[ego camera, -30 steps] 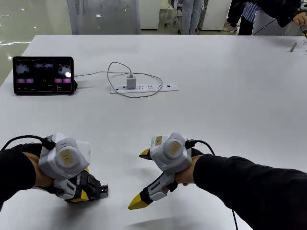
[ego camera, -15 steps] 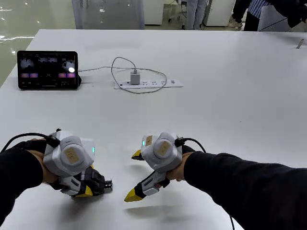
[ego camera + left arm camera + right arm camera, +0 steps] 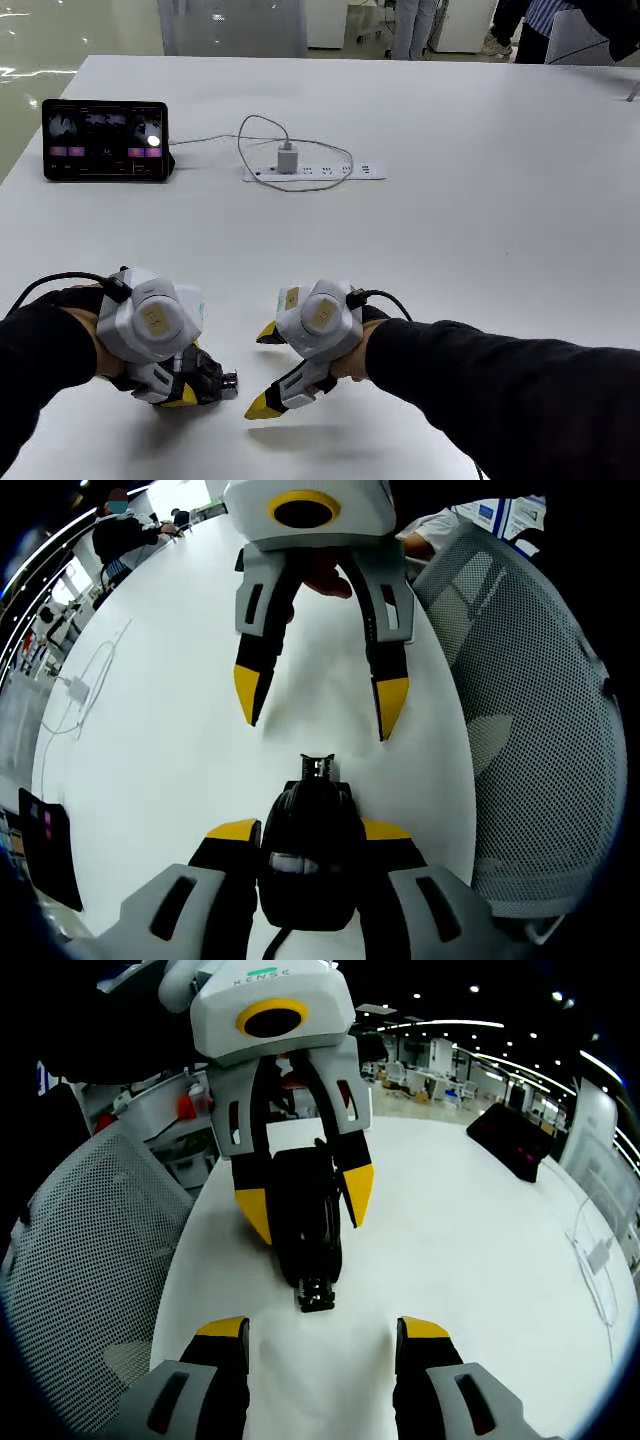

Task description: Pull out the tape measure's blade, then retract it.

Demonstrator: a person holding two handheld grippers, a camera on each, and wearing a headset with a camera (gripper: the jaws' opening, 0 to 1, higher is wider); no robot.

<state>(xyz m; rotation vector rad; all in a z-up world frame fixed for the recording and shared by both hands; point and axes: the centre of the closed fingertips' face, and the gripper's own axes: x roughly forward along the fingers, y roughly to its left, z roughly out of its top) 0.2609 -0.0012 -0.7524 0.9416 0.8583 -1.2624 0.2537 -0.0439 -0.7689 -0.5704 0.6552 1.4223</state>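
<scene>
The left claw (image 3: 308, 832) is clamped on a black, rounded plastic tape measure (image 3: 308, 875), low at the near edge of the white bench (image 3: 450, 230). The small metal blade hook (image 3: 318, 768) points at the right claw (image 3: 322, 1328), whose yellow-tipped jaws stand spread, near the hook but apart from it.

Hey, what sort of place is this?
Probably an open-plan office or lab: a big white table with a tablet and a power strip on it, a mesh office chair beside it, and desks under ceiling lights behind.
</scene>
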